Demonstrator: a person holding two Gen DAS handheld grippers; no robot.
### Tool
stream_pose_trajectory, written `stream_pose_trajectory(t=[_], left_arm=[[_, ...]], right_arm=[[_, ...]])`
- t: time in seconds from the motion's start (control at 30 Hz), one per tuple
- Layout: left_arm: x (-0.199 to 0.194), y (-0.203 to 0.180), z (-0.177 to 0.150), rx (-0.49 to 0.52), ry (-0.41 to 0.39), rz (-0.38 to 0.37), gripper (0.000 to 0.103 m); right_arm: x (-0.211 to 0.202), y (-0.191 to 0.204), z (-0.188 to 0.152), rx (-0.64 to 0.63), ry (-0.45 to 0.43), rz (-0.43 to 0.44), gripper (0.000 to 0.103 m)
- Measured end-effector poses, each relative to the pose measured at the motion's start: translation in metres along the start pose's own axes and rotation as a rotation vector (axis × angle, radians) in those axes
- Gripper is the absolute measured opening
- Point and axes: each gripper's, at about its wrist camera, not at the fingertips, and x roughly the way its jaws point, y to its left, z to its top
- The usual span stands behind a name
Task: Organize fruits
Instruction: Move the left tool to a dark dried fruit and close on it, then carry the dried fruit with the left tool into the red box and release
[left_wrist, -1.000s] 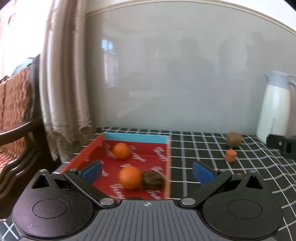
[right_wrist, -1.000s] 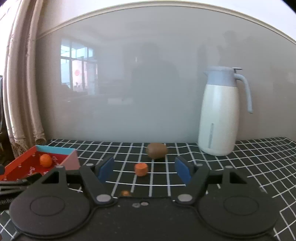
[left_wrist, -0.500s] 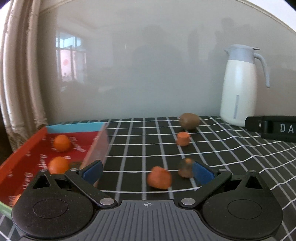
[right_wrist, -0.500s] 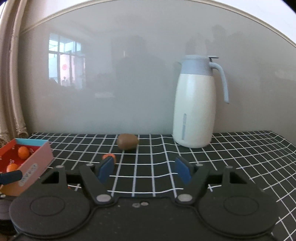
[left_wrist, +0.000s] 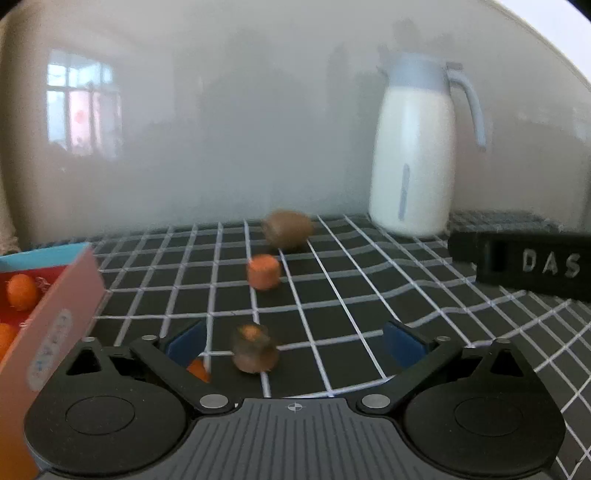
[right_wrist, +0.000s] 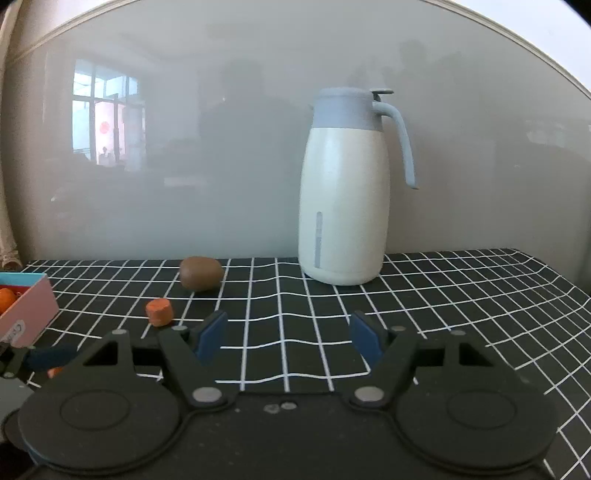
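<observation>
My left gripper (left_wrist: 293, 343) hangs low over the black checked cloth (left_wrist: 332, 295), its jaws closing. A small brown fruit with an orange top (left_wrist: 255, 349) lies between the blue pads (left_wrist: 186, 341), untouched. An orange piece (left_wrist: 197, 369) peeks out beside the left pad. Farther back lie an orange chunk (left_wrist: 263, 271) and a kiwi (left_wrist: 288, 229). The red box (left_wrist: 55, 295) at the left holds oranges (left_wrist: 22, 291). My right gripper (right_wrist: 288, 336) stands open with nothing between its pads; the kiwi (right_wrist: 201, 273) and the orange chunk (right_wrist: 159, 312) lie to its front left.
A white jug with a blue-grey lid (right_wrist: 343, 206) stands at the back against a grey glossy wall. A black bar lettered "DAS" (left_wrist: 532, 262) reaches in from the right in the left wrist view. The box's corner (right_wrist: 26, 314) shows at the far left.
The left gripper swung right from over the box to the loose fruits, and the brown fruit now sits between its narrowing fingers. The right gripper moved right and closer to the jug.
</observation>
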Motion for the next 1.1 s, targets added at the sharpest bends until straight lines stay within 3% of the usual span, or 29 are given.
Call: stream_pose_trajectory(t=[0.17, 0.27, 0.33, 0.4, 0.43, 0.73, 1.1], left_arm=[[0.021, 0.015, 0.002, -0.099, 0.119, -0.032, 0.076], [0.021, 0.022, 0.001, -0.123, 0.126, -0.009, 0.070], [0.021, 0.019, 0.000, -0.110, 0.127, 0.021, 0.059], [0.020, 0.018, -0.001, -0.103, 0.126, 0.046, 0.035], [0.020, 0.019, -0.002, -0.106, 0.126, 0.050, 0.032], [0.019, 0.024, 0.000, -0.131, 0.106, 0.037, 0.031], [-0.009, 0.031, 0.007, -0.061, 0.016, 0.082, 0.031]], right_arm=[[0.003, -0.005, -0.001, 0.005, 0.006, -0.002, 0.072], [0.003, -0.006, -0.003, 0.004, 0.013, 0.004, 0.072], [0.005, -0.005, -0.005, 0.000, 0.025, 0.010, 0.073], [0.006, -0.002, -0.007, 0.000, 0.043, 0.022, 0.073], [0.006, 0.001, -0.009, 0.000, 0.052, 0.031, 0.073], [0.005, 0.020, -0.012, -0.013, 0.071, 0.061, 0.074], [0.007, 0.023, -0.008, -0.003, 0.065, 0.061, 0.074]])
